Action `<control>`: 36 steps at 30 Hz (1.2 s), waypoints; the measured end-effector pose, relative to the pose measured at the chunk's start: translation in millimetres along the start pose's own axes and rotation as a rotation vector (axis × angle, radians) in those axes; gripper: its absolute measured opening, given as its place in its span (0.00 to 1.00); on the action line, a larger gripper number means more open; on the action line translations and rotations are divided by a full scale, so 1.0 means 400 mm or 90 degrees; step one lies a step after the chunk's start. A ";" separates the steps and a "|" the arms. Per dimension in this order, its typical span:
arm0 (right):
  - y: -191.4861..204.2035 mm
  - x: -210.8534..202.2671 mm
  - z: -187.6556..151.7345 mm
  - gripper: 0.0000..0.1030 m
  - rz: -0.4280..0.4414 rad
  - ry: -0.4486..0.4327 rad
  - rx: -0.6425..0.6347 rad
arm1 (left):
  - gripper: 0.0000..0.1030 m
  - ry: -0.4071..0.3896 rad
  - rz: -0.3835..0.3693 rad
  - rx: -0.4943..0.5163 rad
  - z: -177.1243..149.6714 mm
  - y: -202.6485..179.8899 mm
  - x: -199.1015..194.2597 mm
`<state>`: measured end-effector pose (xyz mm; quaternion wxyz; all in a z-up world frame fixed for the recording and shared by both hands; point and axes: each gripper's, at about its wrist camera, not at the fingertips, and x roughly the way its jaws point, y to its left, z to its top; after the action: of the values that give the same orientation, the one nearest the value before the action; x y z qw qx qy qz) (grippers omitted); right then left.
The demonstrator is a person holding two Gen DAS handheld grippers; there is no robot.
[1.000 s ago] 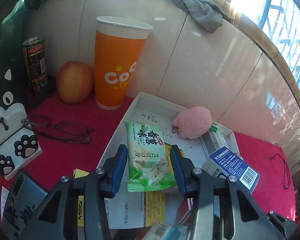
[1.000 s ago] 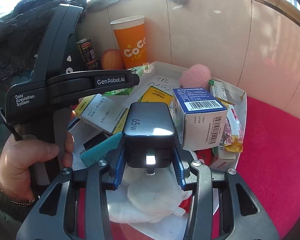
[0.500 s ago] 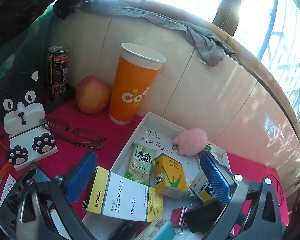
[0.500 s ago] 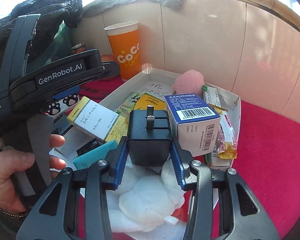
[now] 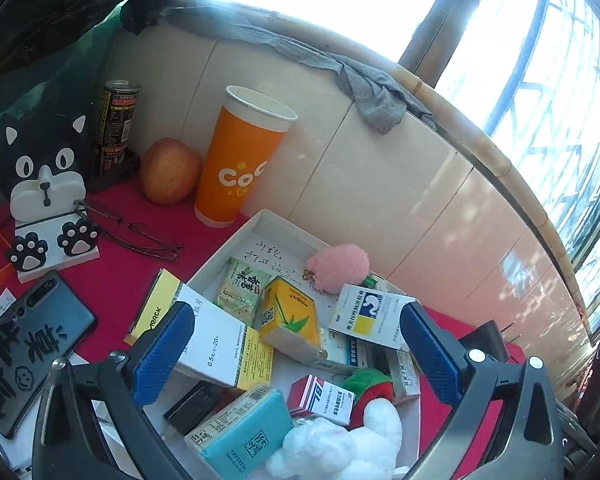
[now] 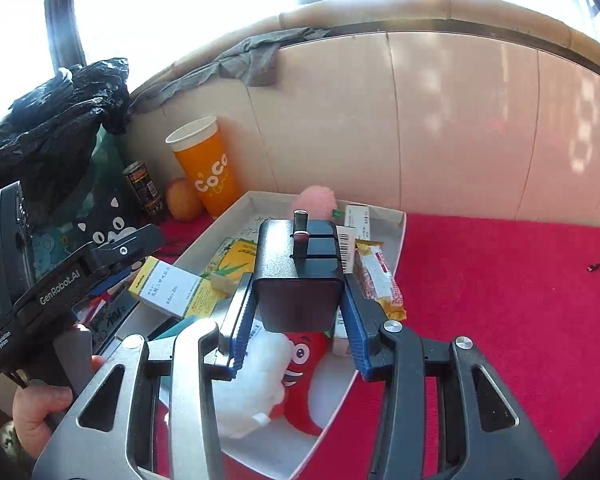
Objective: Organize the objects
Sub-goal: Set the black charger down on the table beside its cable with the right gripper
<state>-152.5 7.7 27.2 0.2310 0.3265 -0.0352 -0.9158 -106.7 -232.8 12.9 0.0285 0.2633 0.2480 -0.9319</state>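
A white cardboard tray [image 5: 220, 258] on red cloth holds several small boxes, a green snack packet [image 5: 242, 288], a yellow carton [image 5: 290, 316], a pink pom-pom [image 5: 336, 268] and a white plush [image 5: 340, 448]. My left gripper [image 5: 296, 348] hangs above the tray's near end, open wide with nothing between its blue pads. My right gripper [image 6: 298, 308] is shut on a black charger [image 6: 300, 276], prongs pointing away, held above the tray [image 6: 402, 232] over a red plush [image 6: 304, 364]. In the left wrist view, the charger [image 5: 488, 340] shows at the right edge.
An orange paper cup [image 5: 240, 164], an apple [image 5: 170, 172], a can [image 5: 116, 120], a cat-shaped stand [image 5: 46, 196], glasses [image 5: 136, 232] and a phone [image 5: 24, 344] sit left of the tray. A tiled wall rises behind. Red cloth [image 6: 500, 300] spreads right. A hand [image 6: 36, 408] holds the left tool.
My left gripper let go of the green snack packet, opened wide and drew back upward. My right gripper lifted the charger and tipped it so its prongs face away.
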 end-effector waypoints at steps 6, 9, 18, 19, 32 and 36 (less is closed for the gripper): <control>-0.325 -0.056 -0.001 0.40 -0.127 -0.005 0.144 | 1.00 0.036 -0.087 0.064 -0.076 -0.123 0.008; -0.513 -0.100 -0.008 0.40 -0.221 0.000 0.198 | 1.00 0.070 -0.131 0.117 -0.132 -0.202 0.017; -0.951 -0.146 0.001 0.41 -0.349 0.012 0.367 | 1.00 0.159 -0.174 0.271 -0.295 -0.382 0.052; -0.971 -0.153 -0.002 0.42 -0.349 0.000 0.388 | 1.00 0.159 -0.170 0.283 -0.305 -0.390 0.049; -0.681 -0.321 -0.078 0.91 -0.268 -0.108 0.267 | 1.00 0.201 -0.157 0.337 -0.401 -0.421 0.028; -0.595 -0.282 -0.095 0.98 -0.189 -0.059 0.236 | 1.00 0.203 -0.172 0.341 -0.432 -0.403 -0.004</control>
<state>-147.8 273.2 11.8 0.0278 0.3226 -0.1651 -0.9316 -52.6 -9.5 -41.7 -0.2049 0.3683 0.0283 -0.9064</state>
